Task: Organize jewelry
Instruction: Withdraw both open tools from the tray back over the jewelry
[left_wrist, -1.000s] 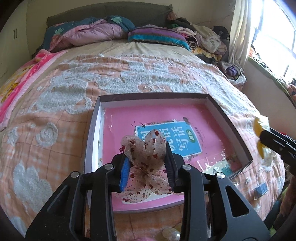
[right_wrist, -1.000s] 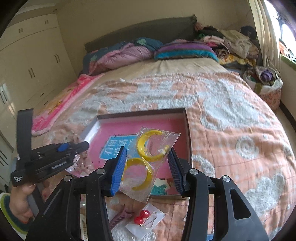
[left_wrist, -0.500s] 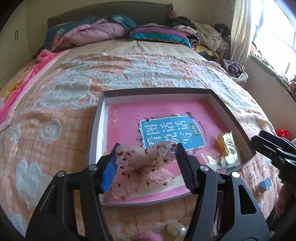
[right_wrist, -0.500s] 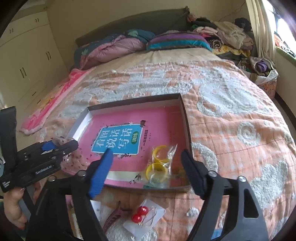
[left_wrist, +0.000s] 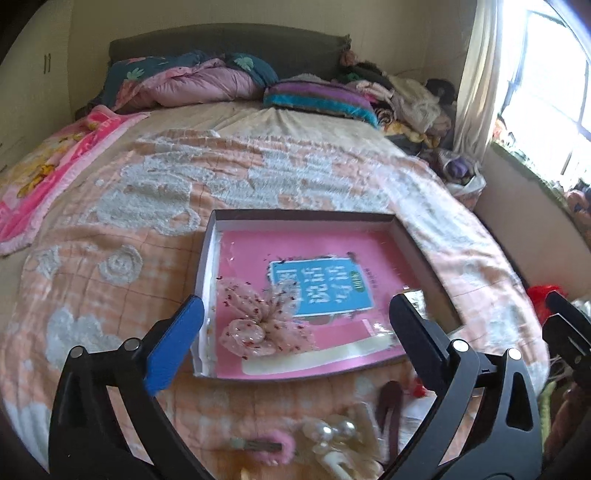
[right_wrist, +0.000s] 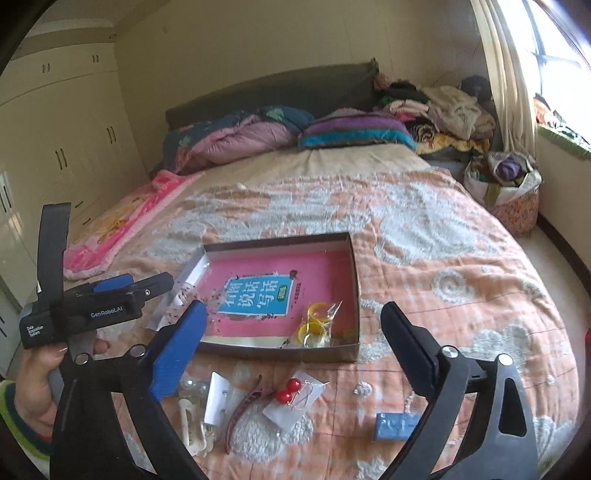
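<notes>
A shallow box (left_wrist: 303, 215) with a pink book in it lies on the bed. A sheer spotted fabric bow (left_wrist: 264, 325) rests in its near left part. My left gripper (left_wrist: 295, 304) hovers above and short of it, jaws opening wide with nothing between them. In the right wrist view a clear bag of yellow rings (right_wrist: 317, 325) lies in the box's (right_wrist: 280, 242) near right corner. My right gripper (right_wrist: 295, 310) hangs over the front wall, its jaws also opening, holding nothing. The left gripper (right_wrist: 122, 291) shows there at the left.
Loose pieces lie on the bedspread before the box: red ball earrings on a card (right_wrist: 290, 391), a maroon hair clip (right_wrist: 243, 410), a blue packet (right_wrist: 395, 430), pearl pieces (left_wrist: 332, 435). A hand (right_wrist: 37, 373) holds the left gripper. Pillows and clothes pile at the bed's far end.
Both grippers opened and drew back and up. The bow dropped from the left jaws into the box; the bag of yellow rings dropped from the right jaws into the box.
</notes>
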